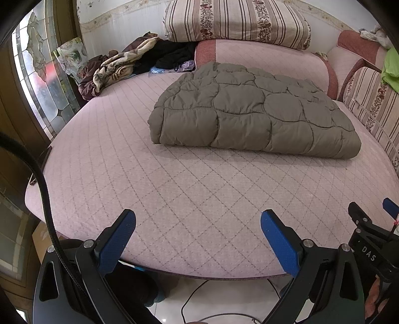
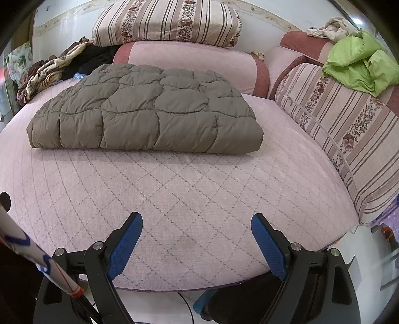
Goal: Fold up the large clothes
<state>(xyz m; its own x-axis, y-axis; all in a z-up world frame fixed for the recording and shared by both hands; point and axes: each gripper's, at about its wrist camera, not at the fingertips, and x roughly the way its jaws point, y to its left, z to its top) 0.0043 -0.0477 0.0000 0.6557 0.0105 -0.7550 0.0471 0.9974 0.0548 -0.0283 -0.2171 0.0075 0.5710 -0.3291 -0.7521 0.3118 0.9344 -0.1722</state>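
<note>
A grey-brown quilted padded garment (image 1: 251,112) lies folded into a thick rectangle on the pink quilted bed (image 1: 174,199), toward the far side; it also shows in the right wrist view (image 2: 149,112). My left gripper (image 1: 198,219) is open and empty above the bed's near edge, well short of the garment. My right gripper (image 2: 197,221) is open and empty, also over the near edge of the bed (image 2: 187,199). The right gripper's body shows at the far right of the left wrist view (image 1: 369,224).
A striped floral pillow (image 1: 237,22) rests on a pink bolster at the head. Crumpled cloths (image 1: 114,67) lie at far left. A striped cushion (image 2: 349,139) and a green garment (image 2: 359,67) line the right side. White floor tiles with cables (image 1: 212,299) lie below the bed edge.
</note>
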